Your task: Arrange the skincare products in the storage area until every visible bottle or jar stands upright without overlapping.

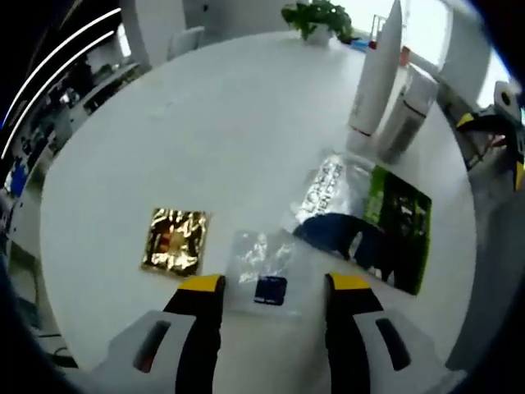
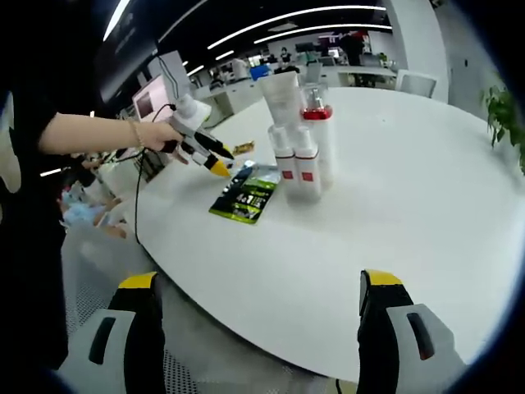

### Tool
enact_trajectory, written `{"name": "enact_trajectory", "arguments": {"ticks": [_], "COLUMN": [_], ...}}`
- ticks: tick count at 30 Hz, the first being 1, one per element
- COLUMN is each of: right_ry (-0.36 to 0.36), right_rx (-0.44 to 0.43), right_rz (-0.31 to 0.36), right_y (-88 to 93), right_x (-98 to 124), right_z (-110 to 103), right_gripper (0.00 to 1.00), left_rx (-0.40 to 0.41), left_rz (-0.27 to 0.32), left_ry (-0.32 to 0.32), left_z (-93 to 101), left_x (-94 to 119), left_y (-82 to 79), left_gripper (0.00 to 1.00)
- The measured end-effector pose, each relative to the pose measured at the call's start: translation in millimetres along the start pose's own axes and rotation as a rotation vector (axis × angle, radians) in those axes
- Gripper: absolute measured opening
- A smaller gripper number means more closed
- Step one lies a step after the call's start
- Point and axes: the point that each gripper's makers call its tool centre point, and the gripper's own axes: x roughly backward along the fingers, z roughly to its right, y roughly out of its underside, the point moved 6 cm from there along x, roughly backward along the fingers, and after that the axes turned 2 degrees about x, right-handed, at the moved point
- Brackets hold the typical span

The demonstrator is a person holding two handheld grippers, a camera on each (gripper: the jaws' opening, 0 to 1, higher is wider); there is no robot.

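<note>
Left gripper view: the left gripper (image 1: 275, 289) hangs spread above a small clear sachet (image 1: 262, 271) on the white table (image 1: 205, 131); a gold sachet (image 1: 174, 240) and green packet (image 1: 400, 226) lie near, bottles (image 1: 385, 90) upright beyond.

Right gripper view: the right gripper (image 2: 258, 287) is spread, empty, well short of the upright bottle cluster (image 2: 299, 139).
</note>
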Motion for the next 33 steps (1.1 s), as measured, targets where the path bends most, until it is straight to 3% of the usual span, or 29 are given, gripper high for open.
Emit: {"name": "enact_trajectory", "arguments": {"ticks": [7, 19, 33], "right_ry": [0.000, -0.001, -0.014], "right_rx": [-0.001, -0.002, 0.002], "right_rz": [-0.006, -0.004, 0.013], "right_y": [0.5, -0.2, -2.0], "right_x": [-0.9, -1.3, -0.6], "right_z": [0.0, -1.0, -3.1], "right_gripper": [0.99, 0.99, 0.99], "left_rx": [0.008, -0.010, -0.006], "left_rz": [-0.016, -0.015, 0.033], "left_ry": [0.012, -0.029, -0.042], "left_z": [-3.0, -5.0, -1.5], "left_x": [-0.8, 2.0, 22.1], "left_y": [-0.2, -2.4, -6.3], "left_gripper": [0.48, 0.44, 0.43]}}
